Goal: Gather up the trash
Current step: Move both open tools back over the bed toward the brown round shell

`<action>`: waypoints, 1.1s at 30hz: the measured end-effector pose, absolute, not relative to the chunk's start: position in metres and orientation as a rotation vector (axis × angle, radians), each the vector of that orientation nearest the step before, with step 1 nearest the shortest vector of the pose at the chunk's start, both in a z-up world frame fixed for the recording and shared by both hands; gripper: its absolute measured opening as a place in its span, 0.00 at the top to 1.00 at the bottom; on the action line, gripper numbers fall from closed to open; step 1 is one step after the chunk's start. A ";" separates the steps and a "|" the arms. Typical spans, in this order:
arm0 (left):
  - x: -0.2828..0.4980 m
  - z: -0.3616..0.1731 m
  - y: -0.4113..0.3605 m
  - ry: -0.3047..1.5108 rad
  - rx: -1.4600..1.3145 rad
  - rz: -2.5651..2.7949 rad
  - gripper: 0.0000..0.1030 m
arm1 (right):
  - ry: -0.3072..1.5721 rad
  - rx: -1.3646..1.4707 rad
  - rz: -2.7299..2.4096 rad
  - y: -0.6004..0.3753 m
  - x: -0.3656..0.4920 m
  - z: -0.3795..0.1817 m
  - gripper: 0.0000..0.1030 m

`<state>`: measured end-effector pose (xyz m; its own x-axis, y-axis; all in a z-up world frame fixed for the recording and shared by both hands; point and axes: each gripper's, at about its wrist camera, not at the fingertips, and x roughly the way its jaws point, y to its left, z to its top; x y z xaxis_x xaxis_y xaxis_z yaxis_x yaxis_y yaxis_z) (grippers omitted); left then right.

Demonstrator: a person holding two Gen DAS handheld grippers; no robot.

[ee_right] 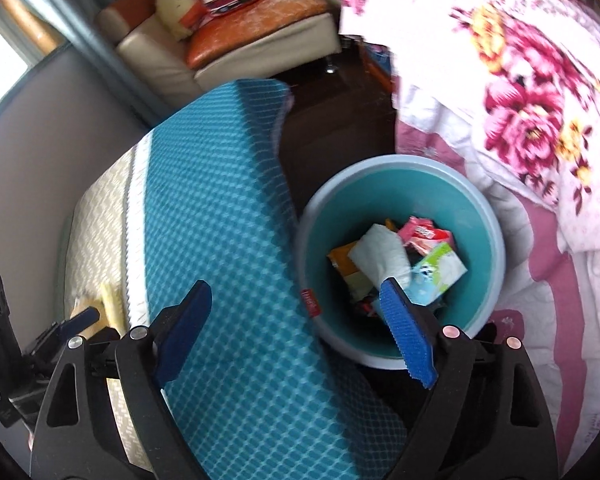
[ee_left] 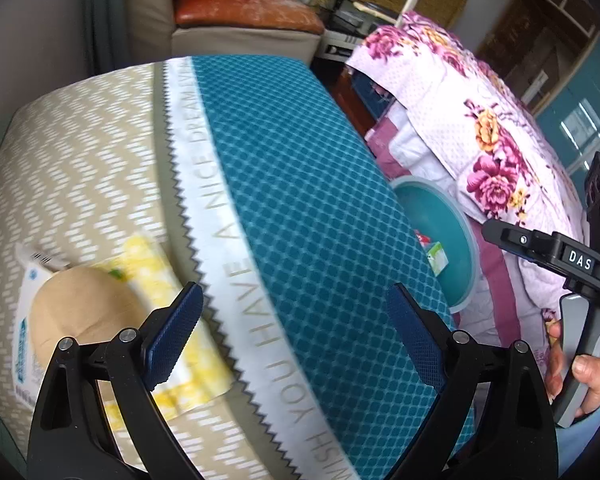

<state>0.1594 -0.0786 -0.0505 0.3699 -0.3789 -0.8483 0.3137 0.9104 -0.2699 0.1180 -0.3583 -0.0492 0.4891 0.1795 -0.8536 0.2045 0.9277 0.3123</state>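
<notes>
Trash lies on the beige chevron top of a mattress (ee_left: pixel 100 140): a tan round paper piece (ee_left: pixel 80 312), a yellow-and-white wrapper (ee_left: pixel 152 264) and a white packet with a barcode (ee_left: pixel 32 272). My left gripper (ee_left: pixel 294 292) is open over the mattress's edge, just right of that trash, with nothing between its fingers. My right gripper (ee_right: pixel 296 284) is open and empty, its right pad (ee_right: pixel 408 340) over the rim of a teal bin (ee_right: pixel 400 164). Inside the bin lie a white tissue (ee_right: pixel 380 252), a pink wrapper (ee_right: pixel 420 234) and a green-and-white carton (ee_right: pixel 440 270).
The mattress's teal quilted side (ee_right: pixel 220 200) stands close to the left of the bin. A floral pink quilt (ee_right: pixel 520 100) hangs on the bin's right. A cream sofa with an orange cushion (ee_right: pixel 260 12) stands at the back. A hand (ee_left: pixel 588 368) holds the right tool's grey handle.
</notes>
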 end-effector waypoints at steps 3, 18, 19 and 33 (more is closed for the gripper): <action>0.155 -0.046 -0.051 1.092 -0.093 -0.417 0.10 | 1.074 0.360 0.007 -0.336 0.120 -0.043 0.20; 0.101 -0.074 0.122 1.078 -0.166 -0.170 0.10 | 1.128 0.033 0.247 -0.177 0.117 -0.024 0.20; 0.098 -0.076 0.128 1.077 -0.165 -0.159 0.10 | 1.132 0.015 0.260 -0.168 0.117 -0.024 0.20; 0.073 -0.091 0.210 1.056 -0.204 -0.074 0.10 | 1.163 -0.411 0.452 -0.010 0.108 -0.075 0.20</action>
<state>0.0730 0.2103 -0.0912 0.4916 -0.1582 -0.8563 -0.0375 0.9786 -0.2023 0.1080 -0.0097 -0.0750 0.3275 0.1263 -0.9364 -0.5389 0.8390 -0.0753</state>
